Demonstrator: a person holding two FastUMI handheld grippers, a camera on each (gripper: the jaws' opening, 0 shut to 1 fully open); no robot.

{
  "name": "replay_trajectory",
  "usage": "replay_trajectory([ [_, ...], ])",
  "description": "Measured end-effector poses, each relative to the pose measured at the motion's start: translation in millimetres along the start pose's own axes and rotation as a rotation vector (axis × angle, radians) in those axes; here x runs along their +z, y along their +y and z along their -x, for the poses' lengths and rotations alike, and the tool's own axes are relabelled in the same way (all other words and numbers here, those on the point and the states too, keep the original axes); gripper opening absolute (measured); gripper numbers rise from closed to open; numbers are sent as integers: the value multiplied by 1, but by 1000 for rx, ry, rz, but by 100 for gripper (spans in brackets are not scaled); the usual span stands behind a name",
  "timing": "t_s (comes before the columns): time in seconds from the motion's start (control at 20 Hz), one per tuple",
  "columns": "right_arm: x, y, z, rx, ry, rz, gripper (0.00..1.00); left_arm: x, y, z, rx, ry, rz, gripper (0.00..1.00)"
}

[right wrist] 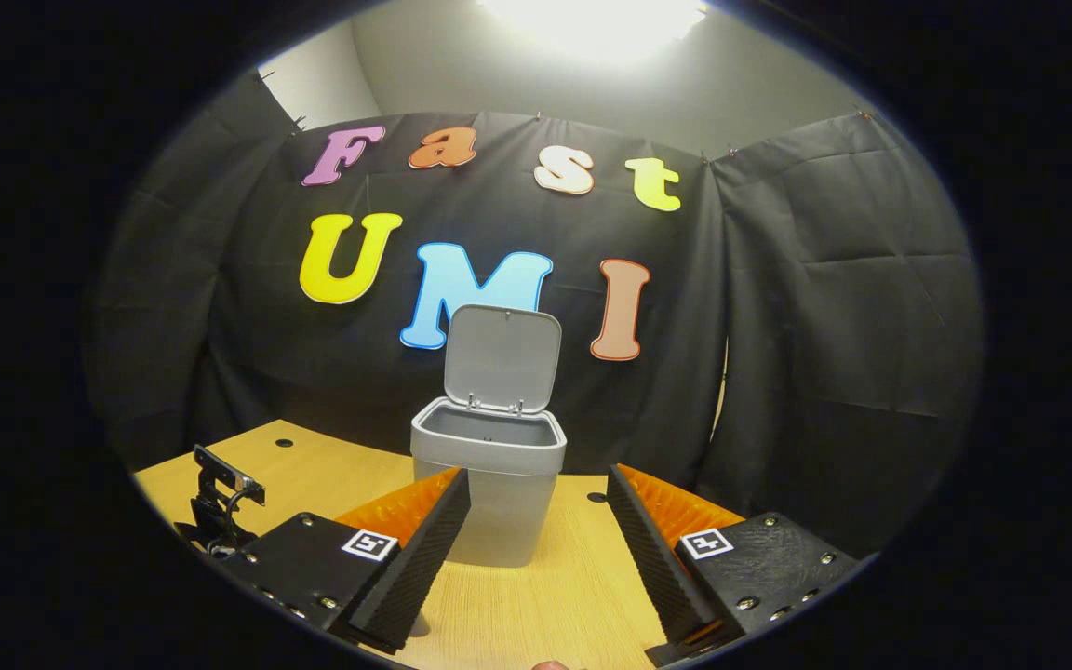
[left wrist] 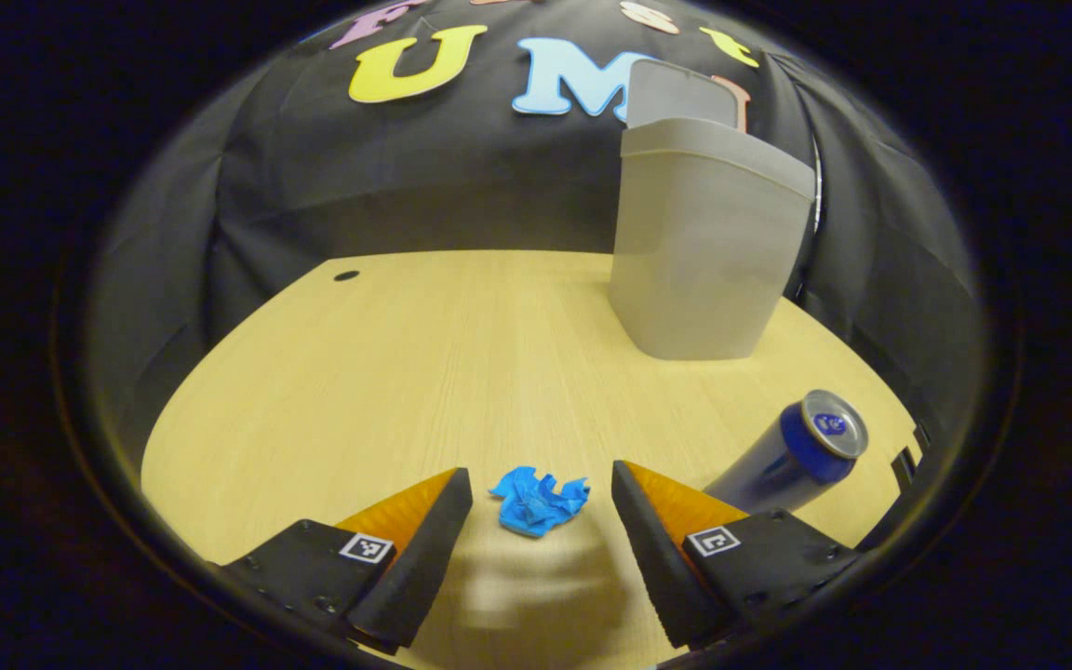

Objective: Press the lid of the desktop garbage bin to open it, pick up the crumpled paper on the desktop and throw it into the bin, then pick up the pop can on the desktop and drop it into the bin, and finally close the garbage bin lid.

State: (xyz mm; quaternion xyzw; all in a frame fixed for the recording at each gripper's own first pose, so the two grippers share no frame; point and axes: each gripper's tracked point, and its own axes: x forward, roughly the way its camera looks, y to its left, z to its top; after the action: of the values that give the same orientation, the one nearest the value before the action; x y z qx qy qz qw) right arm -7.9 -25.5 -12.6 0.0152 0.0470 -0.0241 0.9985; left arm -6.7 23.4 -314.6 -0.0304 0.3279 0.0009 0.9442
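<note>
In the left gripper view, a crumpled blue paper [left wrist: 537, 501] lies on the wooden desk just ahead of my left gripper [left wrist: 541, 489], which is open with the paper near the gap between its fingertips. A blue pop can [left wrist: 792, 453] stands tilted in the image to the right of the paper. The grey bin [left wrist: 708, 247] stands farther back on the right. In the right gripper view, the bin [right wrist: 497, 479] has its lid [right wrist: 502, 359] raised upright and its inside looks bare. My right gripper [right wrist: 538, 493] is open, held above the desk in front of the bin.
The wooden desk [left wrist: 387, 372] has a small dark hole [left wrist: 346, 275] at its far left. Part of the other gripper [right wrist: 220, 507] shows at the left of the right gripper view. Black cloth walls surround the desk.
</note>
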Motion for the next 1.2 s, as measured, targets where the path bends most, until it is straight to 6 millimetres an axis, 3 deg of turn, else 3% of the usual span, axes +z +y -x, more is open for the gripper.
replay_trajectory([
  [0.35,-12,-5,0,-27,55,-24,95,-21,8,-16,7,71,-19,99],
  [0.6,-10,3,-7,-32,78,-39,95,-22,12,-22,26,83,-108,81],
  [0.75,-3,8,-14,5,73,-34,95,-22,15,-21,53,79,-85,79],
  [0.85,5,8,-17,25,49,-34,95,-23,14,-21,62,77,-81,61],
  [0.9,5,7,-21,33,39,-37,95,-24,14,-21,61,75,-92,63],
  [1.0,3,7,-26,55,40,-47,95,-22,15,-22,73,70,-98,43],
  [1.2,3,-6,-28,83,31,-45,95,-19,20,-21,99,70,-71,22],
])
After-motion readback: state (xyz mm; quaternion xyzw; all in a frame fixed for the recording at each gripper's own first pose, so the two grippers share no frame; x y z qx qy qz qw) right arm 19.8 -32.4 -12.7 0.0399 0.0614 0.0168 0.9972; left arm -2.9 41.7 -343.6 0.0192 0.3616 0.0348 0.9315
